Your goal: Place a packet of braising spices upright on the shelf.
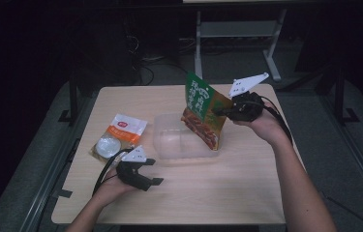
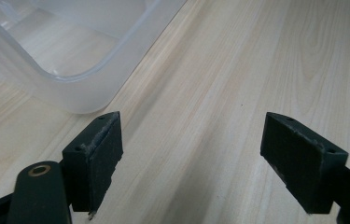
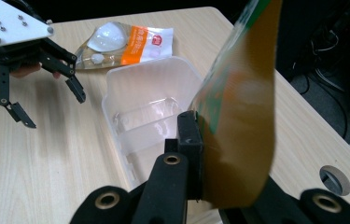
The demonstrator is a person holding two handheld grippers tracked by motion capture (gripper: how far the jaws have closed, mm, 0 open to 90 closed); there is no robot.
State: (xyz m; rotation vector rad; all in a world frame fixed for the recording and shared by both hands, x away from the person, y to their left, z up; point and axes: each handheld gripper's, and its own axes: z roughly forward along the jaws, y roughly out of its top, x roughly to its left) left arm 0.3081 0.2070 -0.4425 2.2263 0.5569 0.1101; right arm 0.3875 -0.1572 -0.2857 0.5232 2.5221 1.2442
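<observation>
A green and orange snack bag (image 1: 203, 110) hangs tilted over the right end of a clear plastic box (image 1: 169, 145), held at its right edge by my right gripper (image 1: 221, 112), which is shut on it. In the right gripper view the bag (image 3: 238, 116) stands edge-on between the jaws, above the box (image 3: 130, 93). My left gripper (image 1: 152, 172) stands open low over the table, in front of the box's left corner. In the left gripper view its fingers (image 2: 99, 154) are spread wide with bare wood between them and the box corner (image 2: 70, 88) just ahead.
An orange and white pouch (image 1: 117, 136) with a clear window lies flat left of the box, also seen as the pouch (image 3: 126, 42) in the right gripper view. The wooden table (image 1: 227, 193) has free room in front. A cable hole (image 3: 335, 179) sits near the table's right edge.
</observation>
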